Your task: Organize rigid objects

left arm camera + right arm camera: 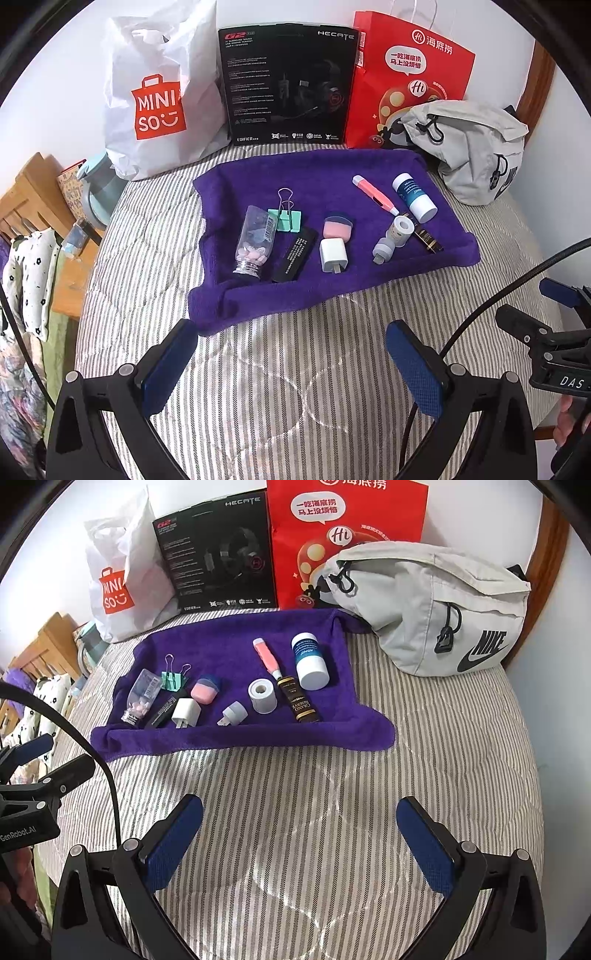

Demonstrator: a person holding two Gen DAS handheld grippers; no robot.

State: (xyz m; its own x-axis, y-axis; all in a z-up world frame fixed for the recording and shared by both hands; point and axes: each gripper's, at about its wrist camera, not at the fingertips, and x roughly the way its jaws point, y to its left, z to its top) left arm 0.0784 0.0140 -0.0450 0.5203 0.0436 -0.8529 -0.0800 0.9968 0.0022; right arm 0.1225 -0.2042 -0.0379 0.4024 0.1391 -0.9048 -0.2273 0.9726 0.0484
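A purple towel [258, 177] [229, 642] lies on the striped bed with small rigid items on it. From left: a clear bottle of pink pills [255, 240] [142, 698], a green binder clip [290, 218] [173, 679], a black bar [295, 254], a white charger plug [332, 254] [186, 710], a pink case [337, 225] [205, 690], a grey plug [234, 712], a white tape roll [400, 229] [262, 696], a dark tube [299, 701], a pink pen [375, 194] [266, 657] and a white bottle [413, 197] [310, 661]. My left gripper [291, 365] and right gripper [299, 845] hover open over the bedding, short of the towel.
Against the wall stand a white shopping bag [155, 96], a black headset box [288, 81] and a red paper bag [410, 77]. A grey waist bag [436, 609] lies at the towel's right. Wooden furniture with clothes [29, 236] is left of the bed.
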